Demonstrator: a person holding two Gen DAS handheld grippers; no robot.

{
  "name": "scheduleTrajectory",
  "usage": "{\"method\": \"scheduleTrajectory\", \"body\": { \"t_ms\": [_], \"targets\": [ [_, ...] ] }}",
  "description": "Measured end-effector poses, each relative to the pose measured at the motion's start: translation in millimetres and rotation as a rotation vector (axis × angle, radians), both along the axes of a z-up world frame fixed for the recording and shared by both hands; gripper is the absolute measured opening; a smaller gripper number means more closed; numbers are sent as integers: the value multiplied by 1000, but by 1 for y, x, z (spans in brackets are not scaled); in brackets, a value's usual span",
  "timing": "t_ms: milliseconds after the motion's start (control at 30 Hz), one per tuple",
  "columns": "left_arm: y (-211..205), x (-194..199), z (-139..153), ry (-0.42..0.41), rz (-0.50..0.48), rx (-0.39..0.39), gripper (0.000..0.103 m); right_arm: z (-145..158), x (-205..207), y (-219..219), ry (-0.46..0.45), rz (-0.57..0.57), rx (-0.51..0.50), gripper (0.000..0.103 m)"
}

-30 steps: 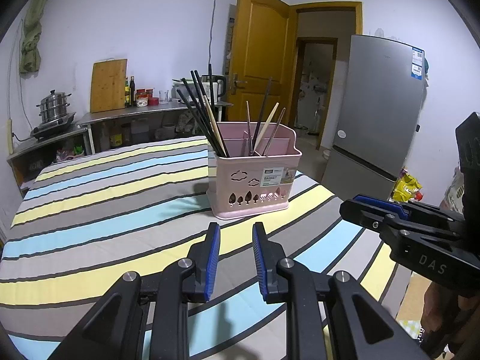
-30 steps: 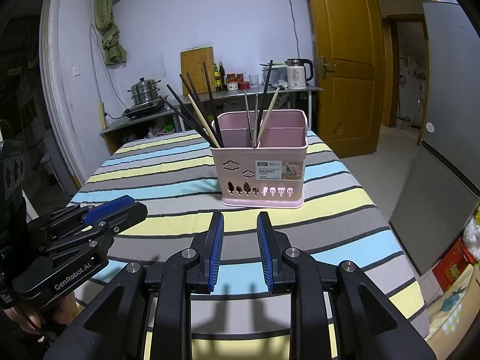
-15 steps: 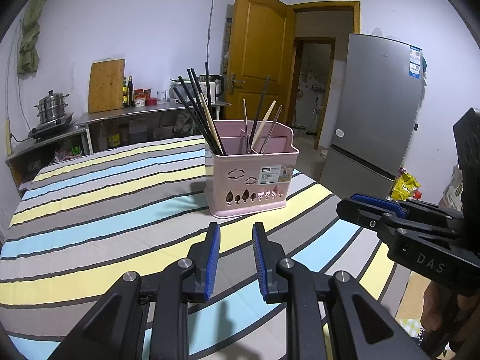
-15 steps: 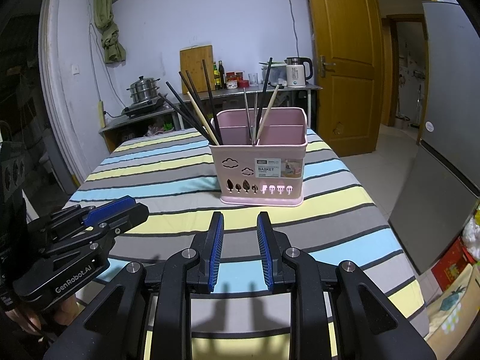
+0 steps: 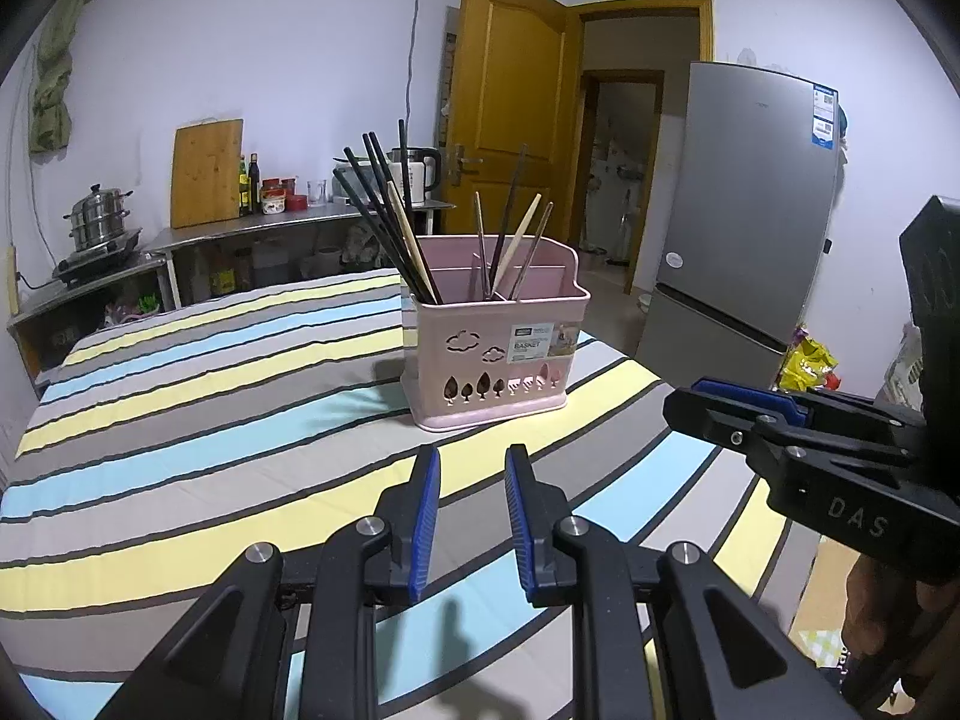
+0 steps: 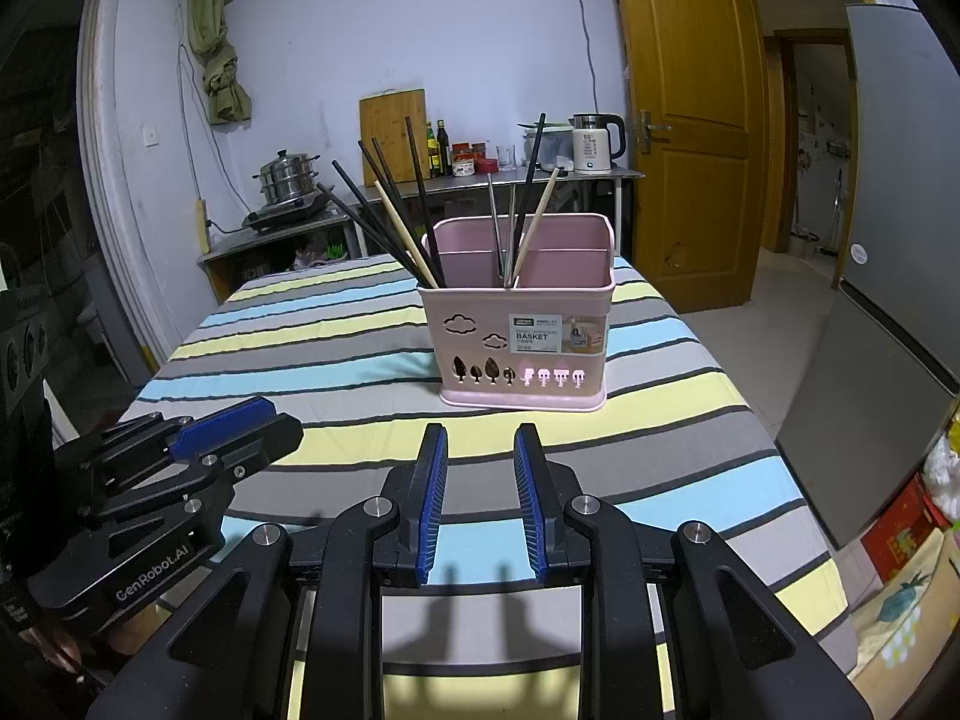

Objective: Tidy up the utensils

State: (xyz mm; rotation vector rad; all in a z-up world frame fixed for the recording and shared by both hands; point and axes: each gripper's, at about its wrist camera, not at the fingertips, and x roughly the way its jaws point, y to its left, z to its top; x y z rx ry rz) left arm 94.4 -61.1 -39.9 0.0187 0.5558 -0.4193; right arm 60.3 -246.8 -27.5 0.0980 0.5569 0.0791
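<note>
A pink utensil basket stands upright on the striped tablecloth. Several black and wooden chopsticks lean out of its left compartment. A few more chopsticks stand in its middle part. My left gripper is open and empty, a short way in front of the basket. My right gripper is open and empty too, in front of the basket. Each gripper also shows in the other's view, the right and the left.
A steel counter at the back carries a cutting board, bottles, a kettle and a steamer pot. A wooden door and a grey fridge stand to the right. The table edge drops off on the right.
Both grippers have drifted back slightly from the basket, so it looks a little smaller and lower. Both stay open and empty. The basket and chopsticks have not moved.
</note>
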Motion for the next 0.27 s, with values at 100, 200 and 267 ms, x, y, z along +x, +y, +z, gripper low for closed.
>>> {"method": "scheduleTrajectory", "body": {
  "t_ms": [100,200,267],
  "targets": [
    [0,0,0,0,-1,-1,22,-2,0,-1,2,-1,-1,24],
    [0,0,0,-1,1,1,22,-2,0,-1,2,-1,0,24],
    [0,0,-1,-1,3,2,22,-2,0,-2,2,-2,0,24]
  ]
}}
